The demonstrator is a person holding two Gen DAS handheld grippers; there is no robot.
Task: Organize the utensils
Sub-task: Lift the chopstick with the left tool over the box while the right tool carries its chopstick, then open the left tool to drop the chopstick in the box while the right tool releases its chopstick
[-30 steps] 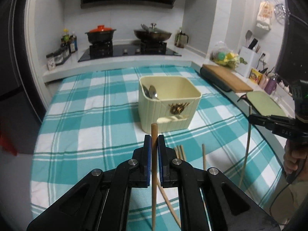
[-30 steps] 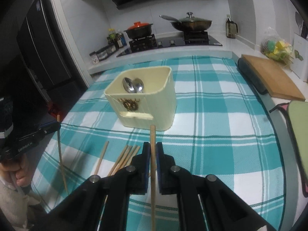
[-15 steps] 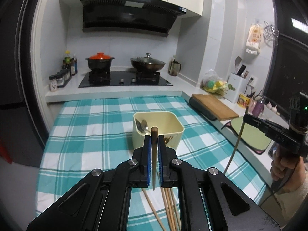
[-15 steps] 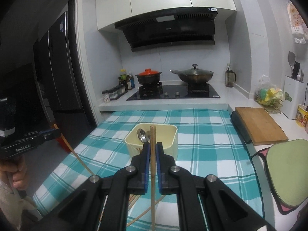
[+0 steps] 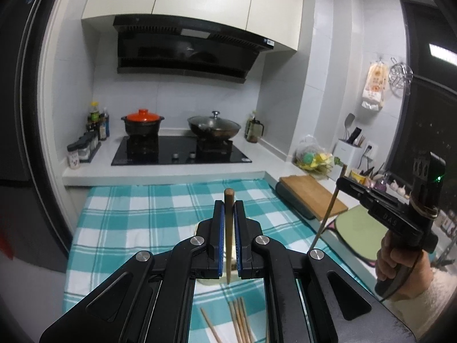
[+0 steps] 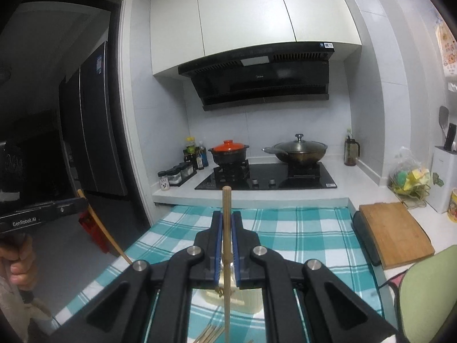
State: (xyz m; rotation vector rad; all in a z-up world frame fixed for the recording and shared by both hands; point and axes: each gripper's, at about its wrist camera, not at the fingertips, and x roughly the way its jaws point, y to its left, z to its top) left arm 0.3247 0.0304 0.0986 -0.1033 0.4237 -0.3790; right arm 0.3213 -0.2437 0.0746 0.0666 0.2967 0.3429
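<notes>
My left gripper (image 5: 228,204) is shut on a wooden chopstick (image 5: 228,243) that stands upright between the blue pads, high above the table. My right gripper (image 6: 226,214) is shut on a second upright chopstick (image 6: 226,294). The cream utensil box (image 6: 248,303) sits on the checked cloth below, mostly hidden behind the fingers; only a sliver of the box (image 5: 204,281) shows in the left wrist view. Several loose chopsticks (image 5: 238,323) lie on the cloth in front of it. In each view the other gripper shows at the side, held by a hand (image 5: 397,260).
A teal checked cloth (image 5: 137,217) covers the table. A wooden cutting board (image 6: 391,234) and a green mat (image 6: 428,291) lie to the right. Behind are a hob with a red-lidded pot (image 5: 142,124) and a wok (image 5: 214,127), and spice jars (image 5: 82,151). A dark fridge (image 6: 91,143) stands at the left.
Both grippers have risen well above the table with their chopsticks still gripped, and now point more level. The box has dropped low in both views, behind the fingers.
</notes>
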